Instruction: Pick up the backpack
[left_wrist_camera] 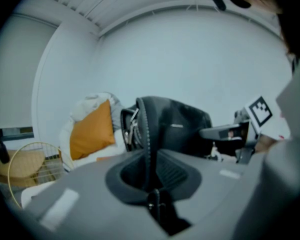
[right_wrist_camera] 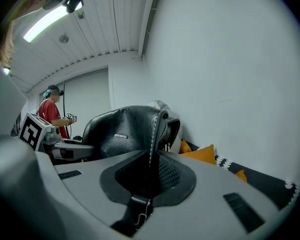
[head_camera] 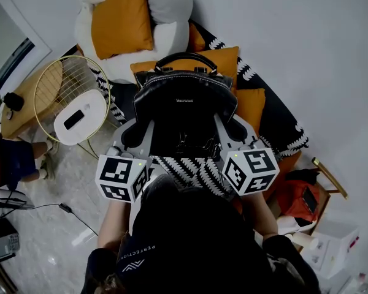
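Note:
A black leather backpack [head_camera: 184, 109] with white stitching and a top handle hangs upright between my two grippers, above the sofa. My left gripper [head_camera: 134, 135] is shut on the backpack's left side edge, and my right gripper [head_camera: 236, 130] is shut on its right side edge. In the left gripper view the backpack [left_wrist_camera: 182, 126] fills the middle, its stitched seam running down between the jaws of the left gripper [left_wrist_camera: 150, 176]. The right gripper view shows the backpack [right_wrist_camera: 117, 131] with its seam and a strap pinched between the jaws of the right gripper [right_wrist_camera: 151, 176].
Orange cushions [head_camera: 119, 20] and a black-and-white patterned cover [head_camera: 276, 118] lie on the sofa behind. A gold wire side table [head_camera: 73, 100] with a white top stands at the left, next to a wooden table [head_camera: 24, 103]. A red bag [head_camera: 300, 198] sits at the right. A person in red [right_wrist_camera: 50, 111] stands far off.

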`<state>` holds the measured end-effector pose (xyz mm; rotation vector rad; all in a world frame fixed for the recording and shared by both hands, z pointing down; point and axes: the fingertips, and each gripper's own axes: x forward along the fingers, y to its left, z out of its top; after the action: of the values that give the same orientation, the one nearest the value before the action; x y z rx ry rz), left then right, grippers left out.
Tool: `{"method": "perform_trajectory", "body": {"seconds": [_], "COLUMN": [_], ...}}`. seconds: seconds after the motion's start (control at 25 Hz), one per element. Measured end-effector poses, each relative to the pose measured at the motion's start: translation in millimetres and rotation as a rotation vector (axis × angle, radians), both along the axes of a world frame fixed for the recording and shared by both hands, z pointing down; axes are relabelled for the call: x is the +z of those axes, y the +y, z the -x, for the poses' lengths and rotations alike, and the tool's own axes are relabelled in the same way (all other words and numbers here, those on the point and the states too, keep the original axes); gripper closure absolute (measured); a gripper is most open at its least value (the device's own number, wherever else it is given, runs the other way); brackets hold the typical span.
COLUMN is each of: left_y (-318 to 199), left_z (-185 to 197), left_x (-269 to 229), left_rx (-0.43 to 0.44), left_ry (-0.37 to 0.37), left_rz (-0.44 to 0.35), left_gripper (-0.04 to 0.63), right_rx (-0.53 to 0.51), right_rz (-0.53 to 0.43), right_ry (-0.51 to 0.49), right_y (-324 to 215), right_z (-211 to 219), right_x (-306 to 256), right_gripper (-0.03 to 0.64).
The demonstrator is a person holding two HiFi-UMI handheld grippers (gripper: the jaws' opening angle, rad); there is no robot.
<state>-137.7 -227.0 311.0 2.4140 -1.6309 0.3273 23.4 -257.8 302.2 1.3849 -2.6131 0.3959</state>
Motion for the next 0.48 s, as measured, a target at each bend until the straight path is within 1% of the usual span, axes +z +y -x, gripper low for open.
{"method": "perform_trajectory", "body": {"seconds": [0.48], "left_y": [-0.7], "left_z": [1.0], "left_x": [6.7], "left_rx": [0.009], "left_ry": [-0.008], "left_rz": [0.011], "left_gripper": [0.549], "right_rx": [-0.003], "right_rz": [0.027], "right_ry": [0.001], "right_y": [-0.6], "right_z": [1.1], "right_x": [8.4], "right_gripper": [0.586]}}
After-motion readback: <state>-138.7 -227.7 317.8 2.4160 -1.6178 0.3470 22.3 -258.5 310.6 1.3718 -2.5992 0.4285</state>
